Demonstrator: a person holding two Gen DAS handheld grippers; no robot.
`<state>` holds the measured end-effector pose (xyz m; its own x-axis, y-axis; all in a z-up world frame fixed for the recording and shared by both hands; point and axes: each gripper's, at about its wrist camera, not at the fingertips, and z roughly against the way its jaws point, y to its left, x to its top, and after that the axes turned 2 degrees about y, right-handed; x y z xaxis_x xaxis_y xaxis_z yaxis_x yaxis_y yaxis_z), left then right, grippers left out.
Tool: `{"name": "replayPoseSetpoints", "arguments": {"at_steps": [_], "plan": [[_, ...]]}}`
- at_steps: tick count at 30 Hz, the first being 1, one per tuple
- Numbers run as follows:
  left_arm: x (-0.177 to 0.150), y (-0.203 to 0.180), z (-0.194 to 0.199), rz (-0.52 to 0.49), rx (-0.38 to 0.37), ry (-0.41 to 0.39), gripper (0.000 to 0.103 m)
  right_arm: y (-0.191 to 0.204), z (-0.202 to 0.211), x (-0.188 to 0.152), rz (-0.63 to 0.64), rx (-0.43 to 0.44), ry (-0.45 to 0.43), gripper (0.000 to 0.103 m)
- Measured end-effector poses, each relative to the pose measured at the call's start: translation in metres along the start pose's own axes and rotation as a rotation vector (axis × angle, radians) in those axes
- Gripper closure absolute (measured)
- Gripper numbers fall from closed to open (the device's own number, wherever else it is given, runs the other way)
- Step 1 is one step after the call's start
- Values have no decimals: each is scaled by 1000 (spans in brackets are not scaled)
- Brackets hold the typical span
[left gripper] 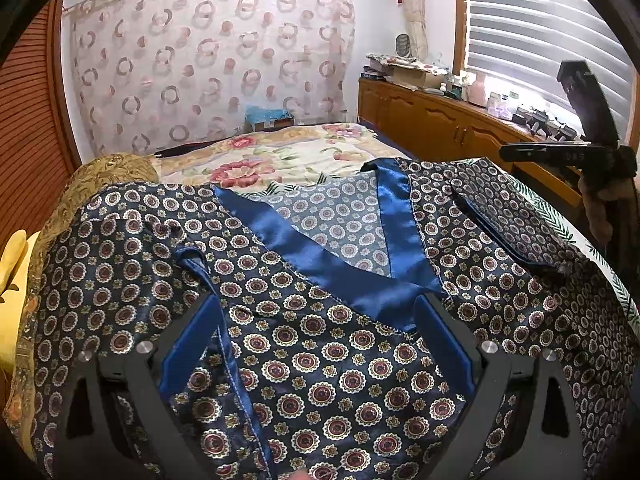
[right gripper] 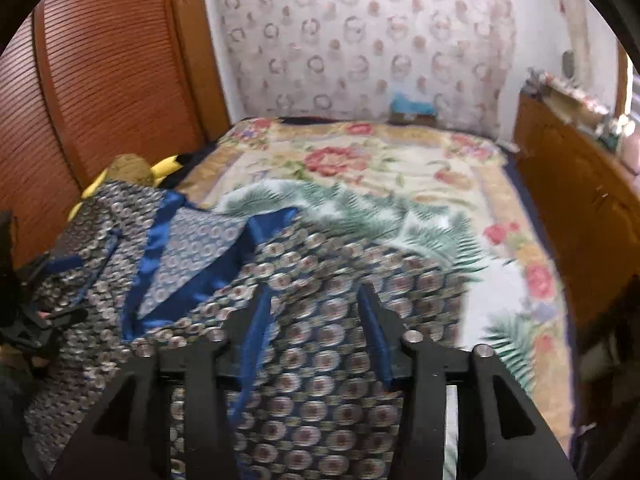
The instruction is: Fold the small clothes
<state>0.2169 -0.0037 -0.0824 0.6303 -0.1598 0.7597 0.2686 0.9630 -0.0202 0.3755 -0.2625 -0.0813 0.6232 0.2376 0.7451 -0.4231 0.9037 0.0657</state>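
A navy satin garment (left gripper: 320, 360) with medallion print and bright blue lapel trim (left gripper: 320, 264) lies spread front-up on the bed. My left gripper (left gripper: 318, 320) is open, its blue-padded fingers (left gripper: 188, 344) wide apart just above the garment's lower front. My right gripper (right gripper: 316, 312) is open over the garment's right side (right gripper: 320, 360); this view is blurred. The right gripper also shows at the right edge of the left wrist view (left gripper: 576, 120), raised. The left gripper shows at the left edge of the right wrist view (right gripper: 24, 320).
A floral bedspread (right gripper: 360, 160) covers the bed, with a fern-print cloth (right gripper: 400, 216) under the garment. A wooden louvred wardrobe (right gripper: 100, 80) stands left, a cluttered wooden cabinet (left gripper: 440, 120) right. Gold (left gripper: 108, 172) and yellow (left gripper: 12, 264) fabrics lie at the left.
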Motion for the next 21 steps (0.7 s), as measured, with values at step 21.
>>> {"name": "replayPoseSetpoints", "arguments": {"at_steps": [21], "plan": [[21,101,48,137,136,29,5,-81,-63,-21,-58,-155,141,56]]}}
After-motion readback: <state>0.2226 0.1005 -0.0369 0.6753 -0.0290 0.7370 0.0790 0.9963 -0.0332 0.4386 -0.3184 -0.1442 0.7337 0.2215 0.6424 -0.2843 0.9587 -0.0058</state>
